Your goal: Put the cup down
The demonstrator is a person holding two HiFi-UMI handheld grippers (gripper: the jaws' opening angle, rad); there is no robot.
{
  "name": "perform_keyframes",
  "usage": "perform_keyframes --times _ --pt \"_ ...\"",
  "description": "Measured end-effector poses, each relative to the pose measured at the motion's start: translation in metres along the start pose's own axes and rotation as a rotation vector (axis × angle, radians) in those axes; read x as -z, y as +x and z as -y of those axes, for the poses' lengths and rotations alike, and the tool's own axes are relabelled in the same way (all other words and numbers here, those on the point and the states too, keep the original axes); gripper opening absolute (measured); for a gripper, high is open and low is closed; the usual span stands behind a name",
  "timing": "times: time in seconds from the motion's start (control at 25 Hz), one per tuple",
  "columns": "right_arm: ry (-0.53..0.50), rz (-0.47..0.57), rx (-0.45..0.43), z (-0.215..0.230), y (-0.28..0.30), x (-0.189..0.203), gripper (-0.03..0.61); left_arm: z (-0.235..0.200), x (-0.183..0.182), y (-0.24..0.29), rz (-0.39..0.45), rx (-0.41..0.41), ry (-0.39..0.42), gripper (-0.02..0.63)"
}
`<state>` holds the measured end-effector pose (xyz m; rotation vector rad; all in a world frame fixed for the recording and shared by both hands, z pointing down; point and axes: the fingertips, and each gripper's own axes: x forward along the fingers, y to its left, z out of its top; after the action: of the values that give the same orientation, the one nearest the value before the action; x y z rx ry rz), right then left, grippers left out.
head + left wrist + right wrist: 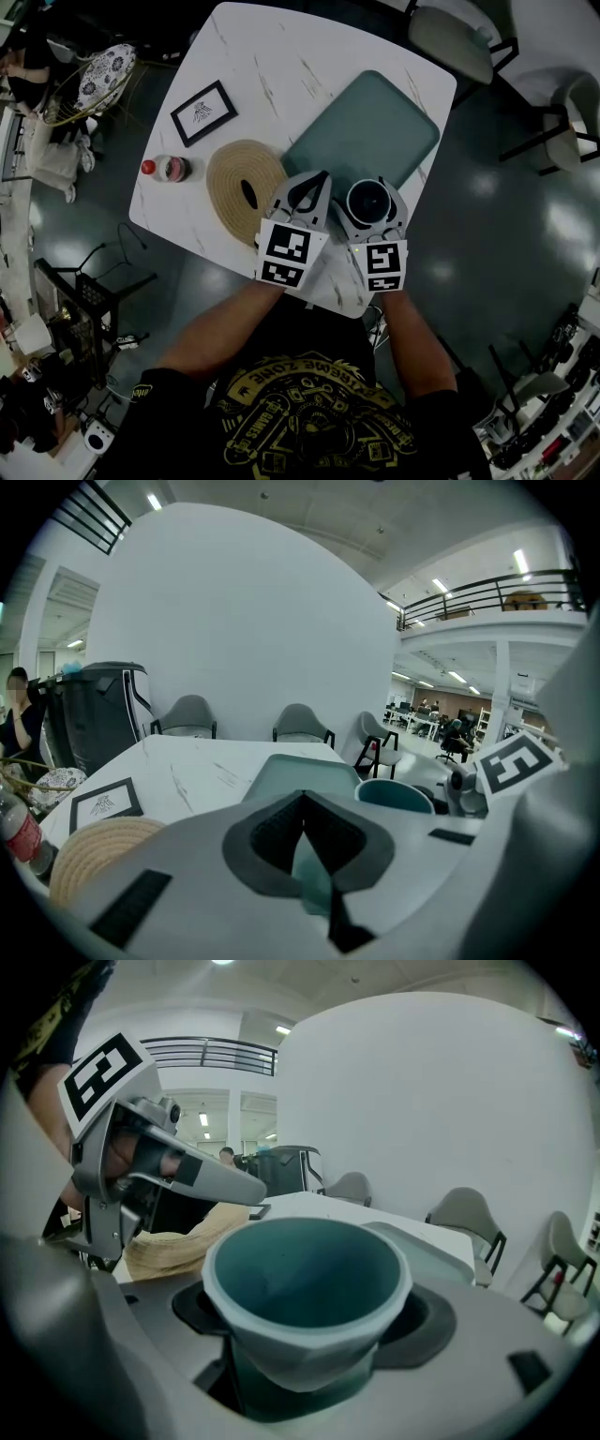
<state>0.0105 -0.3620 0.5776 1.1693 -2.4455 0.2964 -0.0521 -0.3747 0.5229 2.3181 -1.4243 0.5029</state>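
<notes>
Table (272, 66) edge is running right under my wrists. Tray (375, 122) is lying just ahead, woven mat (234, 173) sitting just left of it, bare marble showing beyond both. Both forearms are reaching forward side by side, tongs tilting slightly down. Right gripper (370, 192) is clamping the cup (307, 1288), jaws spread wide round its wall — cup is standing upright over the tray's near corner, contact unclear. Left gripper (302, 803) is pinching closed on nothing, just beside it.
</notes>
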Motion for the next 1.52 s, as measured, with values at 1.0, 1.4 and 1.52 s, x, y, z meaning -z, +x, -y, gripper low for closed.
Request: perform_keyframes --times 1.0,1.4,1.52 --pt "-0.039 -0.045 -0.068 -0.010 -0.016 0.007 0.454 0.019 -0.017 -0.015 0.040 -0.011 0.016 0.009" --pt "-0.031 -0.014 -0.039 -0.008 -0.051 0.000 0.454 0.037 -0.020 -0.040 0.073 -0.034 0.021 0.009" --pt "-0.016 -0.002 -0.021 -0.007 -0.069 0.000 0.453 0.047 -0.016 -0.049 0.076 -0.041 0.023 0.009"
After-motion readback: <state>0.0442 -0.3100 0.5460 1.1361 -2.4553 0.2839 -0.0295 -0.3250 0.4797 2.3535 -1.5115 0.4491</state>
